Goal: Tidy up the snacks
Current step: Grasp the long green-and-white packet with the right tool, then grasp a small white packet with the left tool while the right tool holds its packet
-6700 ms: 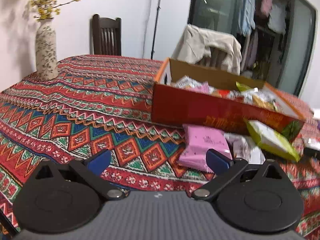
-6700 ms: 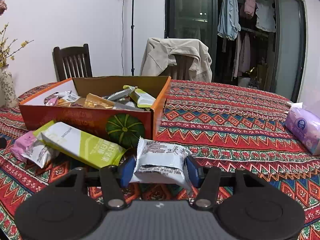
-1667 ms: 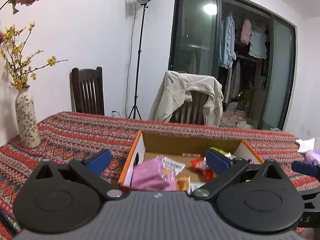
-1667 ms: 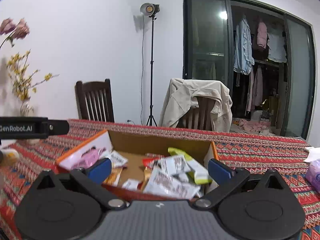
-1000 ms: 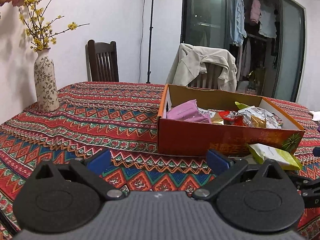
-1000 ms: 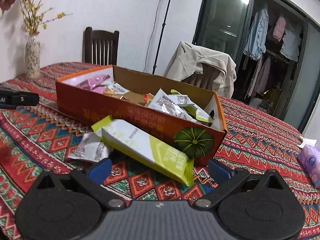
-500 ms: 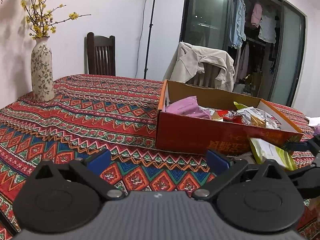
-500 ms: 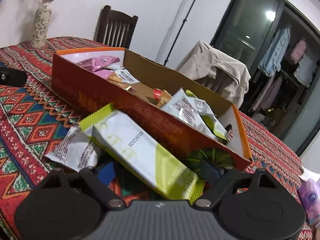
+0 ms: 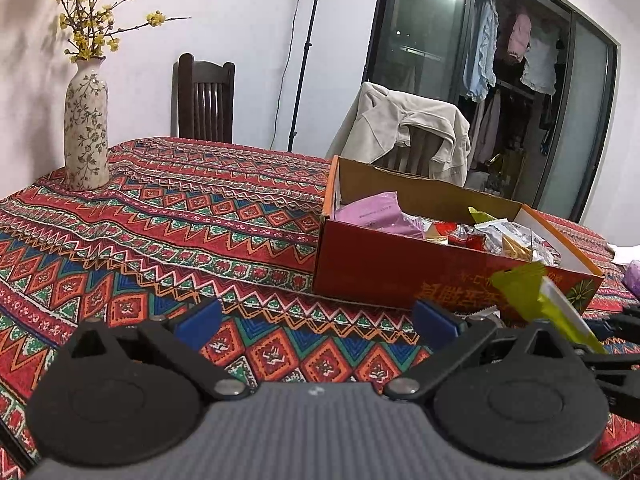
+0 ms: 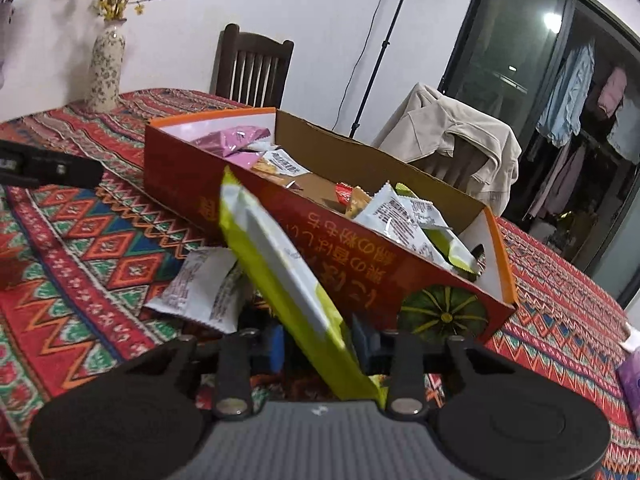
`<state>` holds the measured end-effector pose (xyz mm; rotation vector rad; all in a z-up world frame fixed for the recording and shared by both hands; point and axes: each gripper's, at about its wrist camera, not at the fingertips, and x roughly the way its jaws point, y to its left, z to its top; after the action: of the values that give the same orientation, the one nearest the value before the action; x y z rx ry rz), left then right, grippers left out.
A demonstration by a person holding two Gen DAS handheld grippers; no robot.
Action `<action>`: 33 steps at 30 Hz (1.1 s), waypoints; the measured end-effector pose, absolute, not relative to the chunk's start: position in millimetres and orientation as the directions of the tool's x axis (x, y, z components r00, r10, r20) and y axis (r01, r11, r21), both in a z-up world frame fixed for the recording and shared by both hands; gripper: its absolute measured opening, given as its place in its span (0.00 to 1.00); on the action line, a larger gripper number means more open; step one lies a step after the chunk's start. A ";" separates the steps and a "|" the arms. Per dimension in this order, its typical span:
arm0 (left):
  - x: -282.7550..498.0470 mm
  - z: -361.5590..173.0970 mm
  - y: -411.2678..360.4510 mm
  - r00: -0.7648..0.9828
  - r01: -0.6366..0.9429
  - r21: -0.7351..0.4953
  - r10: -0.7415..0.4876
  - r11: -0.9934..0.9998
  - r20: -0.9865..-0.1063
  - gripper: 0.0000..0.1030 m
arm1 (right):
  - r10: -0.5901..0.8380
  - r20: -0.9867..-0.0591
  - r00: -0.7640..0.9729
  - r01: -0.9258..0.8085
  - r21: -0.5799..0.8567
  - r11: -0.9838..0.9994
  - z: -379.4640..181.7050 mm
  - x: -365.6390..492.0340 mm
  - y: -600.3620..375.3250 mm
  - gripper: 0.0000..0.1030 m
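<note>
A red-orange cardboard box (image 10: pixel 360 276) holds several snack packs, a pink one (image 10: pixel 228 140) at its far end. My right gripper (image 10: pixel 318 336) is shut on a long yellow-green and white snack pack (image 10: pixel 284 268), tilted up in front of the box. A white snack pack (image 10: pixel 200 288) lies on the cloth to its left. In the left wrist view the box (image 9: pixel 400 264) is ahead to the right, with the yellow-green pack (image 9: pixel 536 300) lifted at its near right corner. My left gripper (image 9: pixel 316 320) is open and empty above the cloth.
A patterned red tablecloth (image 9: pixel 160 220) covers the table. A flowered vase (image 9: pixel 86 128) stands at the far left. A dark chair (image 9: pixel 204 100) and a chair with a beige jacket (image 9: pixel 408 132) stand behind. A purple tissue pack (image 10: pixel 632 380) lies at the right.
My right gripper has closed on the yellow-green pack and tipped it up off the cloth. My left gripper stays open and has shifted only a little.
</note>
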<state>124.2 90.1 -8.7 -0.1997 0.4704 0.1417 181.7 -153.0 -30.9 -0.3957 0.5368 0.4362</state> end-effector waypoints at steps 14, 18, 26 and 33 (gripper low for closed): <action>110.5 -2.3 83.9 0.893 -0.152 -0.159 0.067 0.976 -0.446 1.00 | 0.361 -0.690 0.627 -0.499 0.000 0.867 -3.1 158.2 -186.3 0.18; 102.7 -1.7 79.2 0.890 -0.132 -0.161 0.046 0.978 -0.454 1.00 | 0.354 -0.708 0.610 -0.467 0.040 0.883 -12.3 167.6 -185.1 0.18; 94.1 -3.1 74.5 0.881 -0.130 -0.154 0.043 0.979 -0.472 1.00 | 0.378 -0.676 0.632 -0.428 0.101 0.898 -21.8 191.6 -181.1 0.23; 96.2 -2.3 67.8 0.873 -0.136 -0.138 0.053 0.981 -0.486 1.00 | 0.406 -0.640 0.652 -0.419 0.142 0.897 -30.1 200.2 -180.6 0.22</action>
<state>96.2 67.8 -2.3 -0.1707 0.5014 0.0992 200.2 -180.6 -30.1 -0.0191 0.7213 0.4683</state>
